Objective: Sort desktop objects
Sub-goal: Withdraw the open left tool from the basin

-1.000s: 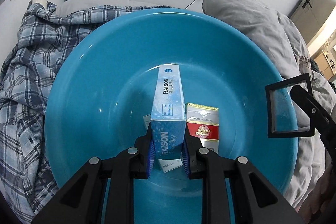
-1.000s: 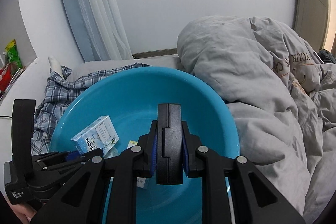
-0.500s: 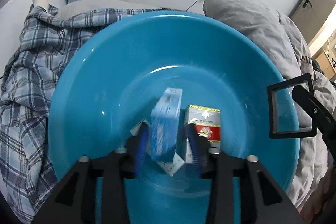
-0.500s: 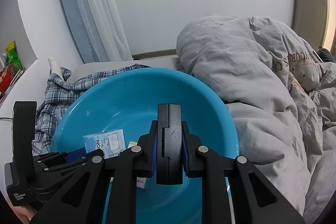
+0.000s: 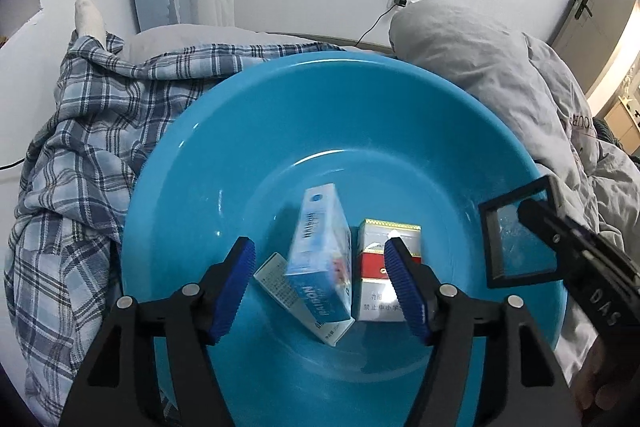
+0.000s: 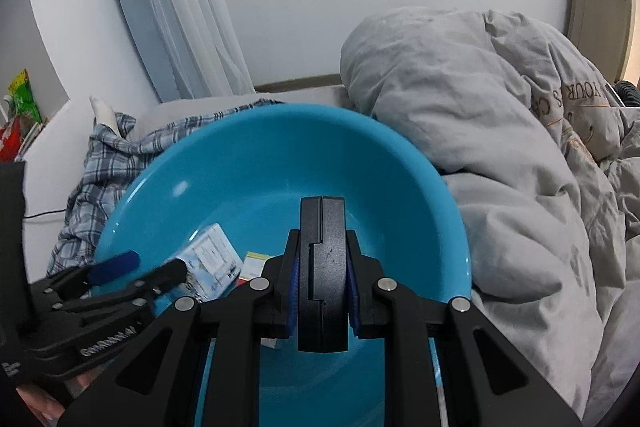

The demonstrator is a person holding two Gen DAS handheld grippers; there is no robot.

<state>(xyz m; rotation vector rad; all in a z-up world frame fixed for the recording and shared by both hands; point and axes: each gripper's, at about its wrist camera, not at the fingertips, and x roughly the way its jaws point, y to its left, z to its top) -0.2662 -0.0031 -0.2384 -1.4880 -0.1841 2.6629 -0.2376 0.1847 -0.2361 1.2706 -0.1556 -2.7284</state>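
**A:** What had changed by this moment?

**B:** A second before, the left gripper (image 5: pixel 320 259) was pinching the light blue box (image 5: pixel 322 265) upright over the blue basin (image 5: pixel 360 115). Now its jaws were opening, the blue pads clear of the box on both sides. The box had dropped free and lay tilted in the bottom of the basin, leaning on a white packet (image 5: pixel 276 281) to its left and just beside the red and white pack (image 5: pixel 386 267) on its right.

**A:** So that item was sorted?

**B:** I'd judge so. It was inside the basin with the other two, and nothing was gripping it.

**A:** And the right gripper (image 6: pixel 322 281)?

**B:** Pressed together on a flat black case (image 6: pixel 322 267), held edge-up over the near right part of the basin. From the left wrist view the case showed a clear square window (image 5: pixel 520 239). It was probably next to go in.

**A:** How were the hands posed?

**B:** Both tools pointed steeply down into the basin from the near side, the left one over the boxes, the right one above the right rim. The basin sat on the bed, between a plaid cloth (image 5: pixel 80 163) on the left and a grey duvet (image 6: pixel 500 147) on the right.
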